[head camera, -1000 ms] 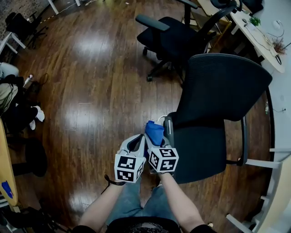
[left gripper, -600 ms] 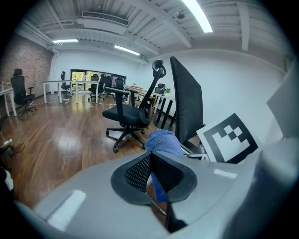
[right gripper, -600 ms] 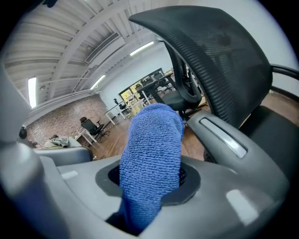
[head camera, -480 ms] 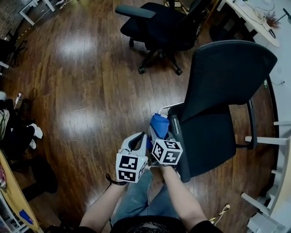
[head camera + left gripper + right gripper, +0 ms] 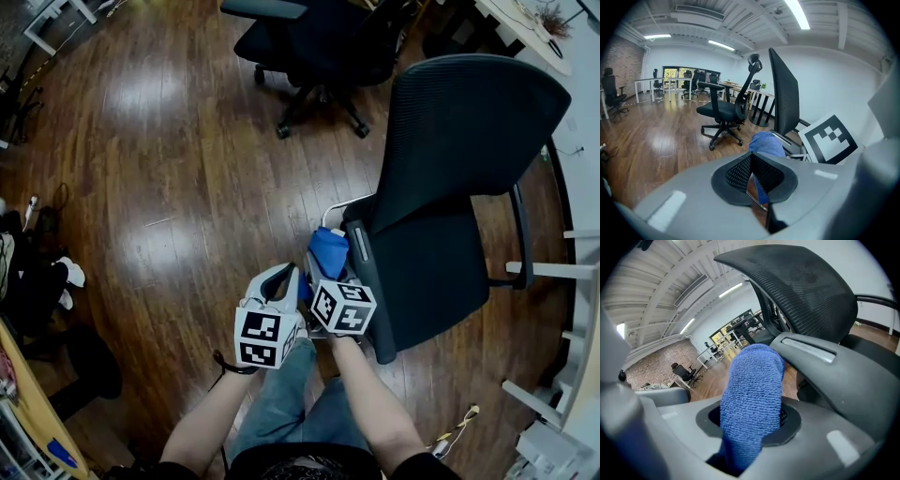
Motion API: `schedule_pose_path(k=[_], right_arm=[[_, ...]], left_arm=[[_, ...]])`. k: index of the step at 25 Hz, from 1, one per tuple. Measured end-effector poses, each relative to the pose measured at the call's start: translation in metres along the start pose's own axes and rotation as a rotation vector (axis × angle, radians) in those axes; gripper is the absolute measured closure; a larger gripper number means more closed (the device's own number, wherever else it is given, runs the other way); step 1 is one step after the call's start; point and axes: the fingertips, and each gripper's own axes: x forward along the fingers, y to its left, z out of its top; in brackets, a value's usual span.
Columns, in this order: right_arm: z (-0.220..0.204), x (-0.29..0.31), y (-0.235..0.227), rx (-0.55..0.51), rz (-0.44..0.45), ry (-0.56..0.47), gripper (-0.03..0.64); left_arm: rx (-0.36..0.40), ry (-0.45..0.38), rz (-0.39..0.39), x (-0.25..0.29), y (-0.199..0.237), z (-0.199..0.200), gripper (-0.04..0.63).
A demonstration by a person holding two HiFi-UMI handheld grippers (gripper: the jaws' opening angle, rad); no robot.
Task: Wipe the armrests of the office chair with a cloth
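Observation:
The office chair (image 5: 469,141) has a black mesh back and stands at the right. Its near armrest (image 5: 367,291) has a grey top and runs toward me. My right gripper (image 5: 332,274) is shut on a blue cloth (image 5: 328,249). The cloth sticks out past the jaws beside the armrest's far end, on its left side. In the right gripper view the cloth (image 5: 752,380) fills the jaws, close by the armrest (image 5: 820,364); I cannot tell if they touch. My left gripper (image 5: 281,281) hangs just left of it, shut and holding nothing (image 5: 751,161).
A second black office chair (image 5: 314,37) stands on the wooden floor (image 5: 169,187) beyond. White desk legs (image 5: 553,270) and desks (image 5: 525,19) line the right side. A seated person's shoes (image 5: 67,274) are at the far left.
My head has shifted, so the chair sits higher and more to the right in view. Both grippers stay side by side, the cloth still by the armrest's far end.

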Motion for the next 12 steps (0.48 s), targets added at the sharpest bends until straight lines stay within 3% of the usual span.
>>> schedule_pose_path(k=[12], right_arm=[[-0.056,-0.066,-0.012,0.012,0.044,0.014,0.483]], left_arm=[[0.000,-0.015,0.037,-0.030,-0.050,-0.041,0.591]])
